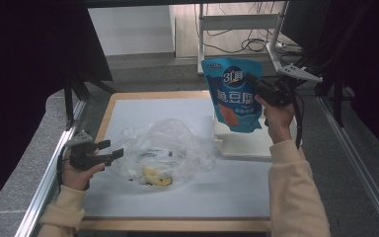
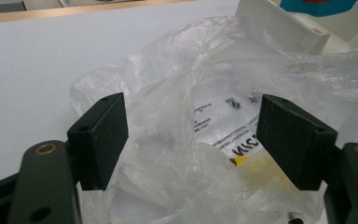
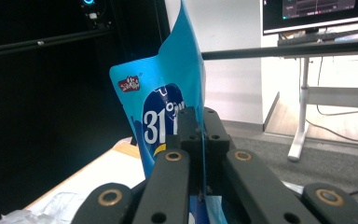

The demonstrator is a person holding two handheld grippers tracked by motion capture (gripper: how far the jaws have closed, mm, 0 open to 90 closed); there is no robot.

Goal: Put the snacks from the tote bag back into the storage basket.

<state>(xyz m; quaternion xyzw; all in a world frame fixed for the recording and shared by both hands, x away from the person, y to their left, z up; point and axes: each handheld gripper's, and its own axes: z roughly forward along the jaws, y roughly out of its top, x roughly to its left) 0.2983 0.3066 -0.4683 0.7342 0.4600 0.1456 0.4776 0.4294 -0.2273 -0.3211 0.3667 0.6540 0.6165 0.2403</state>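
White table top (image 1: 143, 111), dark surround. Right gripper (image 1: 256, 85) clamped on blue pouch (image 1: 234, 94), held upright, long axis vertical, edge pinched between shut jaws. Left gripper (image 1: 113, 149) jaws apart, clear plastic bag (image 1: 165, 148) between them (yellow item (image 1: 158, 177) inside).

Blue snack pouch (image 1: 237, 94) upright, lifted, crumpled clear plastic bag (image 1: 165, 153) on table

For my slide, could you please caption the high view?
Right gripper holds a blue pouch above the white tray; open left gripper waits beside the clear plastic bag.
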